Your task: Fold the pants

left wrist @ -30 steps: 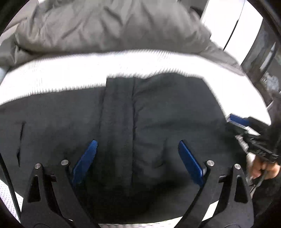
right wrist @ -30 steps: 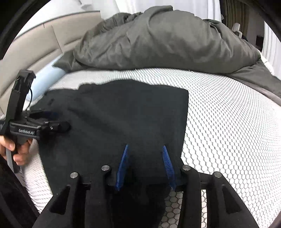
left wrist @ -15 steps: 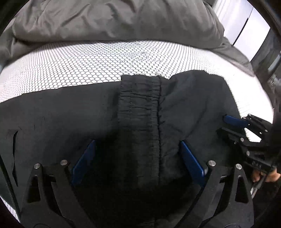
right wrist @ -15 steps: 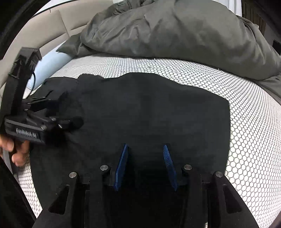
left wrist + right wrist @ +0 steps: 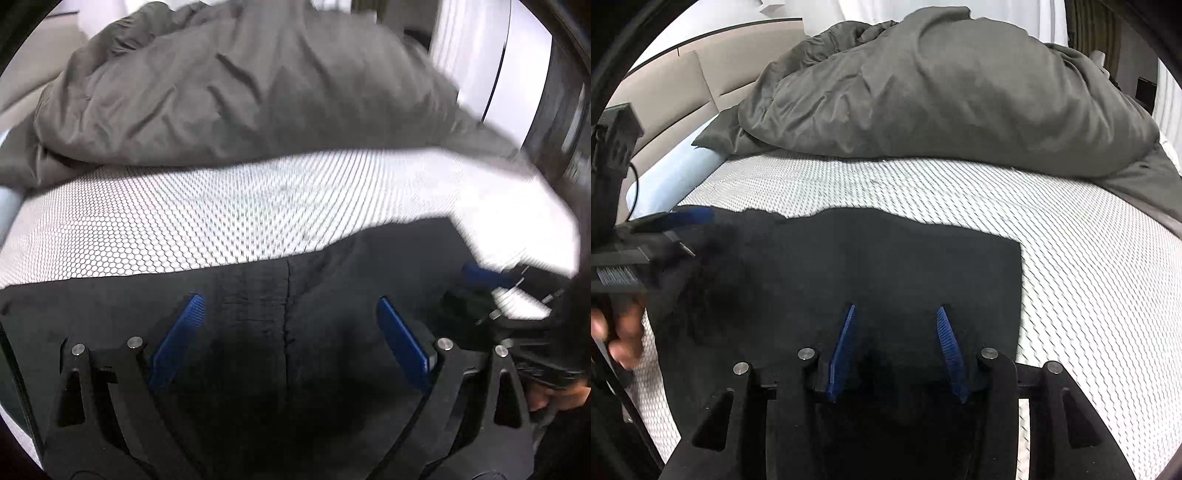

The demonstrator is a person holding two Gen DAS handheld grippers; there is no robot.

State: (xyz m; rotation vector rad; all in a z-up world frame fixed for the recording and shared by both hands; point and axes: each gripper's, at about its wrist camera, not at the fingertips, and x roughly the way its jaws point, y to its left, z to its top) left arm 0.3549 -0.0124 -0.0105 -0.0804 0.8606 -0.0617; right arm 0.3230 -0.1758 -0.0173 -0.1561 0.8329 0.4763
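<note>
**Black pants flat on mattress, both grippers over the near edge**

Pants: black, matte woven cloth, lying spread on the bed. In the right wrist view the outline is roughly rectangular, far edge ragged at left, right edge straight and crisp. In the left wrist view a gathered, ribbed band with a vertical seam runs down the middle, likely the waistband, though motion blur softens it.

Left gripper: black frame, blue ridged pads, jaws standing wide apart over the seam; cloth lies beneath and between them, pads not pressing. Seen from the right wrist view it sits at the pants' left edge, held by a hand; small white lettering on its body is too blurred to read.

Mattress cover: white, honeycomb mesh pattern.

Duvet: grey-olive, smooth fabric, heaped in soft creases at the far side, apart from the pants.

Right gripper: same build, jaws part-open, having just widened slightly; dark cloth lies between the pads, contact not discernible
</note>
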